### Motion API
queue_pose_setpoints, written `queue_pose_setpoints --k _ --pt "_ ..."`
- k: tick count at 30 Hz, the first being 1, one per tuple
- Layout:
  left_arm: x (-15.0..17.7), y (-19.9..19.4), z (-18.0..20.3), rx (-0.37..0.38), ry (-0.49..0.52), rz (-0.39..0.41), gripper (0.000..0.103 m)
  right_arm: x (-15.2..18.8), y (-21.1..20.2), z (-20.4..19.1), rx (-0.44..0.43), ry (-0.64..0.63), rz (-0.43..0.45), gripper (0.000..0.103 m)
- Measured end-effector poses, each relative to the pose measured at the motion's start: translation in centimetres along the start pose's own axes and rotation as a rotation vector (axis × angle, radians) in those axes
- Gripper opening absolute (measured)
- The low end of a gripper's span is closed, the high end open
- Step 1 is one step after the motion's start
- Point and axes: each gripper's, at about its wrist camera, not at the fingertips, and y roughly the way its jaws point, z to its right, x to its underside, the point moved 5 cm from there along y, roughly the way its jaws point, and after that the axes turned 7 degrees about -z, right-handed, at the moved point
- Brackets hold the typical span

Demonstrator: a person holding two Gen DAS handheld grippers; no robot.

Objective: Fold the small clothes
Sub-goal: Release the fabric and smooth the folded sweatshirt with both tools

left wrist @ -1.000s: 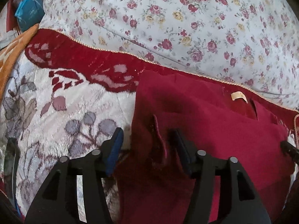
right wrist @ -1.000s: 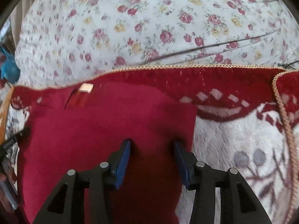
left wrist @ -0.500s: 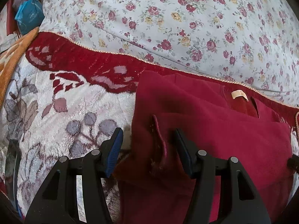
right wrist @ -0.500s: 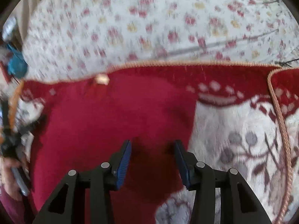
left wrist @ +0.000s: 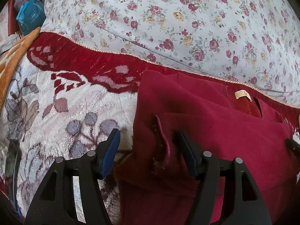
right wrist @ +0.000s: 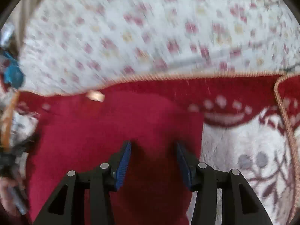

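Observation:
A dark red garment (left wrist: 215, 131) with a tan neck label (left wrist: 241, 94) lies on a white and red plush blanket (left wrist: 65, 112). My left gripper (left wrist: 148, 140) is open over the garment's left edge, and a raised hemmed fold (left wrist: 164, 140) stands between its fingers. In the blurred right wrist view the same garment (right wrist: 112, 131) fills the middle. My right gripper (right wrist: 153, 153) is open just above its right part, near the right edge. The other gripper shows dimly at the far left of that view (right wrist: 11, 159).
A flowered sheet or pillow (left wrist: 187, 18) lies behind the blanket's corded edge (right wrist: 168, 75). A blue bag (left wrist: 30, 18) and an orange blanket (left wrist: 15, 56) are at the far left. The blanket's corded right border (right wrist: 286, 121) curves down the right side.
My right gripper has moved back and to the right over the garment, and its view has blurred. My left gripper has stayed open around the raised fold, shifting slightly.

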Motion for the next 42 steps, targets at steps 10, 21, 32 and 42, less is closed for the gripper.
queue_pose_setpoints --k 10,21,32,42 --pt "1.7 -2.9 -0.3 0.042 0.002 0.004 0.067 3.8 -4.2 0.0 0.031 -0.053 -0.097 0.053" --pt "6.8 -10.4 0.2 0.038 0.097 0.095 0.067 7.9 -8.3 -0.9 0.014 0.029 -0.043 0.066" --pt "10.7 -12.7 -0.3 0.024 0.151 0.107 0.067 12.4 -10.5 0.0 -0.048 0.070 -0.041 0.068" --pt "13.8 -12.2 -3.0 0.128 0.100 0.008 0.067 13.6 -9.7 -1.1 -0.065 0.038 -0.074 0.068"
